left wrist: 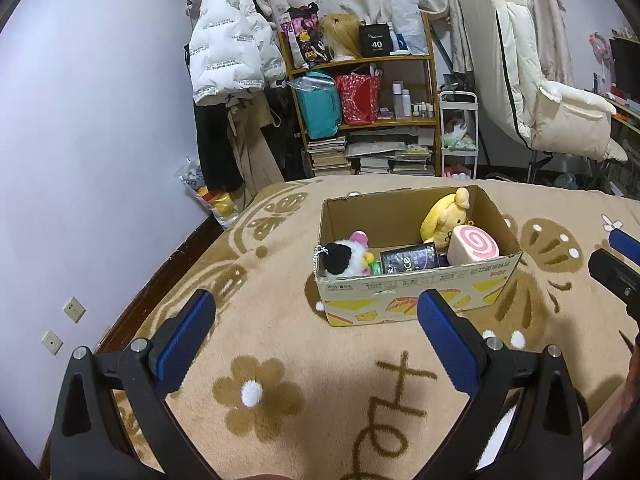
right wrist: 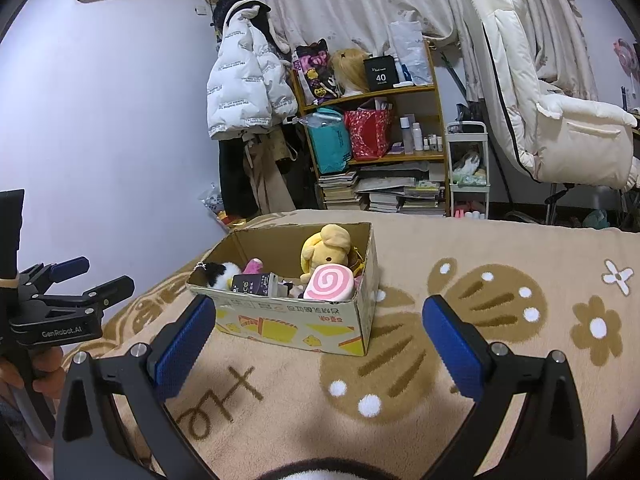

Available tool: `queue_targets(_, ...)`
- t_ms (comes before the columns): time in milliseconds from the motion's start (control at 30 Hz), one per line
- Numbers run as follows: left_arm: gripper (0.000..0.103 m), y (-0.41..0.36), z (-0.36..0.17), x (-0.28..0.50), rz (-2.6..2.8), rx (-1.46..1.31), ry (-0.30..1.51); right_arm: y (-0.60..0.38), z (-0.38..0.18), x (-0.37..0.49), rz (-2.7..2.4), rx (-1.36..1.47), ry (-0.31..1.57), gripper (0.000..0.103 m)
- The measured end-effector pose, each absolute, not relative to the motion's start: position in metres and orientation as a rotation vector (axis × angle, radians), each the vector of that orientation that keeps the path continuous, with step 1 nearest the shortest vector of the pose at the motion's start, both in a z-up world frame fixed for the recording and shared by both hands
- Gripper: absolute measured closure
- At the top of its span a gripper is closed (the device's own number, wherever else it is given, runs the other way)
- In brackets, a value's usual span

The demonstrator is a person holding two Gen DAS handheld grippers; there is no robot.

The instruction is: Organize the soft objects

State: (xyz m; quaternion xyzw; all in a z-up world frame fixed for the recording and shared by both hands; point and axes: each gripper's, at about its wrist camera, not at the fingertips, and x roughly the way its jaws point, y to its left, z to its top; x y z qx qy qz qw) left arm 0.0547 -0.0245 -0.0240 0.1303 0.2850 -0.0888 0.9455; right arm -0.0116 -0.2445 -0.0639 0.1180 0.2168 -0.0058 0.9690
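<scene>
An open cardboard box stands on a beige patterned blanket. Inside are a yellow plush, a pink swirl roll cushion, a black-and-white plush, a pink toy and a dark packet. My left gripper is open and empty, short of the box. My right gripper is open and empty, also short of the box. Each gripper shows at the edge of the other's view.
The blanket covers a bed. Beyond it stand a wooden shelf with bags and books, a white jacket on a rack, a small white cart and a white padded chair. A wall is on the left.
</scene>
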Motion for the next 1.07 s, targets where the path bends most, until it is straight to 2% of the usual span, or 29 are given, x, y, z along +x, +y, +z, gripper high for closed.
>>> queue_targets(1067, 0.003, -0.0263, -0.0265, 0.0562, -0.176, 0.248, 0.601, -0.2463, -0.0689, -0.014, -0.022, 0.243, 0.437, 0.0)
